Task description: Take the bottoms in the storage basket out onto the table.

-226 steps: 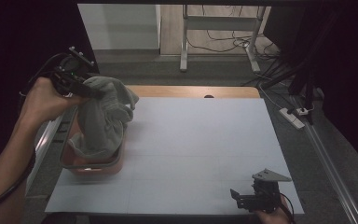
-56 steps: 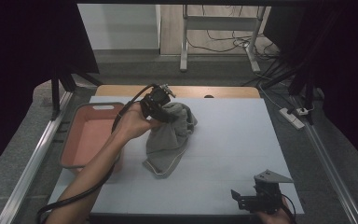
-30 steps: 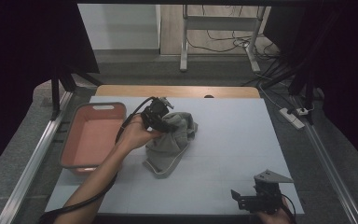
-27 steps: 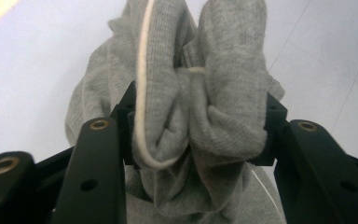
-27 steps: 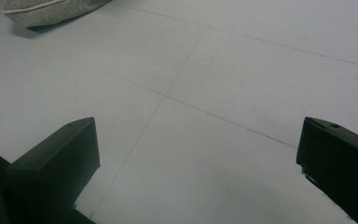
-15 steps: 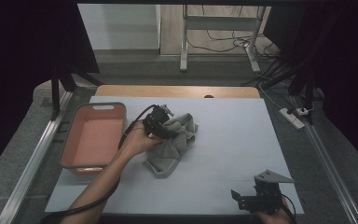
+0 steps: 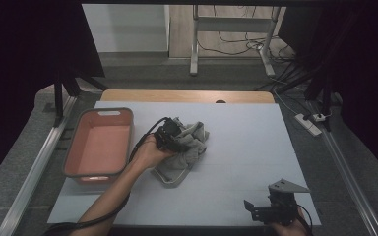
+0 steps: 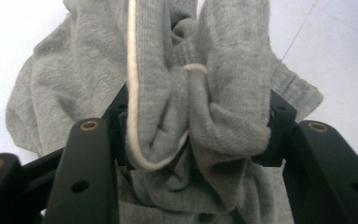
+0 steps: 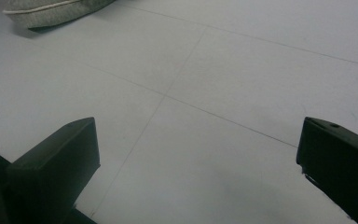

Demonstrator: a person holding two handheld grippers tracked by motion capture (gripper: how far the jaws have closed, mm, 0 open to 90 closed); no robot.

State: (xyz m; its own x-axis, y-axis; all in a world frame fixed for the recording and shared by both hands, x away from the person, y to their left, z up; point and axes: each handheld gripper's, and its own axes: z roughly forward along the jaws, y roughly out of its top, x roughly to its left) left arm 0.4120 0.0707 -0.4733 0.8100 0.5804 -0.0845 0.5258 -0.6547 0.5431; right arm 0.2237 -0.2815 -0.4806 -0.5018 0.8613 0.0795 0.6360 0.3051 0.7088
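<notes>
A crumpled grey garment [image 7: 191, 147] with a white cord lies in a heap on the pale table [image 7: 246, 142], just right of the tub. My left gripper [image 7: 175, 139] is down on its left side. In the left gripper view the grey garment [image 8: 214, 93] is bunched between both pads of my left gripper [image 8: 198, 112], which still press on it; the jaws have just been opening. My right gripper [image 7: 254, 210] rests at the table's near right edge, open with nothing between its jaws [image 9: 196, 144]. A corner of the garment [image 9: 51, 11] shows far ahead of it.
A salmon-pink tub [image 7: 98, 112] stands at the table's left side. Metal rails run along both sides of the table. A power strip [image 7: 309, 124] and cables lie on the floor to the right.
My left hand has sunk toward the table with the garment, which has slumped from a hanging shape into a flatter heap. The right gripper has kept still.
</notes>
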